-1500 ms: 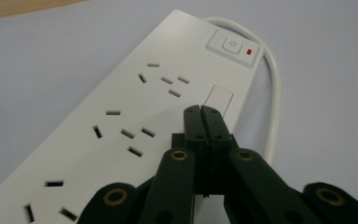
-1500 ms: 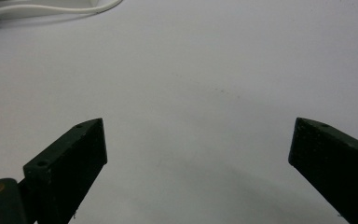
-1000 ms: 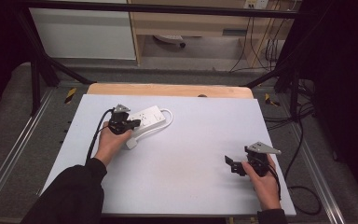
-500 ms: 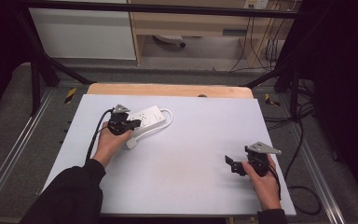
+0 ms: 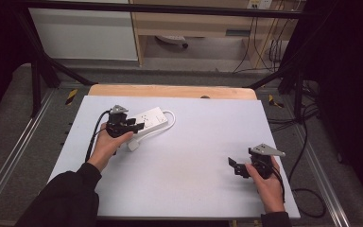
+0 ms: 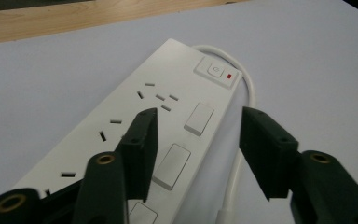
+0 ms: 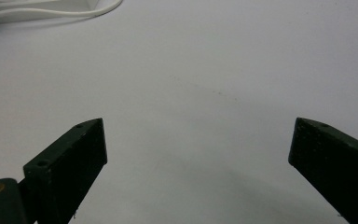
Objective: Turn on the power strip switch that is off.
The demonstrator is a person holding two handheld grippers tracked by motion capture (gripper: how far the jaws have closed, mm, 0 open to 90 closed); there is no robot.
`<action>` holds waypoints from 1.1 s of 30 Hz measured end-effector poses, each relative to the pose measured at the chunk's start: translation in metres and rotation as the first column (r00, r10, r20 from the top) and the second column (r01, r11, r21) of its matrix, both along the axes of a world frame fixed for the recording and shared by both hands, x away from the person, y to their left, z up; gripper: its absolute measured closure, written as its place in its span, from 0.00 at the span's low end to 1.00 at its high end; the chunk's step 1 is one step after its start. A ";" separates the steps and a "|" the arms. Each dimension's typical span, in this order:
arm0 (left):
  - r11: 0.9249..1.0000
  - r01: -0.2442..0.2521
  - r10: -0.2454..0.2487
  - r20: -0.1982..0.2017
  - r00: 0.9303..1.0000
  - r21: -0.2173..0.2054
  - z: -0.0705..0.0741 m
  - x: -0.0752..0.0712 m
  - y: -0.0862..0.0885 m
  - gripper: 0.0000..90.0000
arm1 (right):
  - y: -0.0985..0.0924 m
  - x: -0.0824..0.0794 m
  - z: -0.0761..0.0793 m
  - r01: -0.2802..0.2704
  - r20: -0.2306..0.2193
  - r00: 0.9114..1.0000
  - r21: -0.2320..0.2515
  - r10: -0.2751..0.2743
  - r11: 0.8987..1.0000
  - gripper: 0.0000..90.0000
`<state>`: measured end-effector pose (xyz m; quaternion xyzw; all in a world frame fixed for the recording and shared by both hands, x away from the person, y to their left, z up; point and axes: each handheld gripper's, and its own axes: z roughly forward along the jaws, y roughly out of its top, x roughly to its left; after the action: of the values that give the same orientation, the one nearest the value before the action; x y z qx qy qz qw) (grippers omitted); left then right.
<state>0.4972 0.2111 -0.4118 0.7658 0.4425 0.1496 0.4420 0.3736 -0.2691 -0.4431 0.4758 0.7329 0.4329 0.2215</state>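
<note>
White power strip (image 5: 147,120) lay on the pale table (image 5: 194,156) toward its far left part, long axis slanting, with its white cord (image 5: 170,119) looping round the far end and back along the near side to a plug end (image 5: 133,145) resting on the surface. Left gripper (image 5: 134,125), held in the left hand (image 5: 105,144), hovered low over the strip with jaws apart; in the left gripper view (image 6: 198,149), one jaw stood over the socket face and the other past the strip's edge, above the cord (image 6: 242,154), closed on nothing. Whether the jaws touched the strip (image 6: 135,135) could not be told. Rocker switches and a small red indicator (image 6: 230,75) faced up beside the jaws. Right gripper (image 5: 234,166), held in the right hand (image 5: 267,187), sat well apart near the table's near right corner, jaws spread wide and empty over bare surface in the right gripper view (image 7: 196,163), with the cord (image 7: 51,14) visible far off at the top edge.
</note>
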 end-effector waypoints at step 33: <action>0.998 0.015 -0.011 0.062 0.998 -0.063 0.036 -0.022 0.008 0.12 | 0.000 -0.001 0.002 0.006 0.014 1.000 -0.003 -0.006 1.000 0.05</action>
<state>0.4747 0.2189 -0.3761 0.7490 0.4284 0.1563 0.4807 0.3728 -0.2692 -0.4407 0.4746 0.7305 0.4345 0.2287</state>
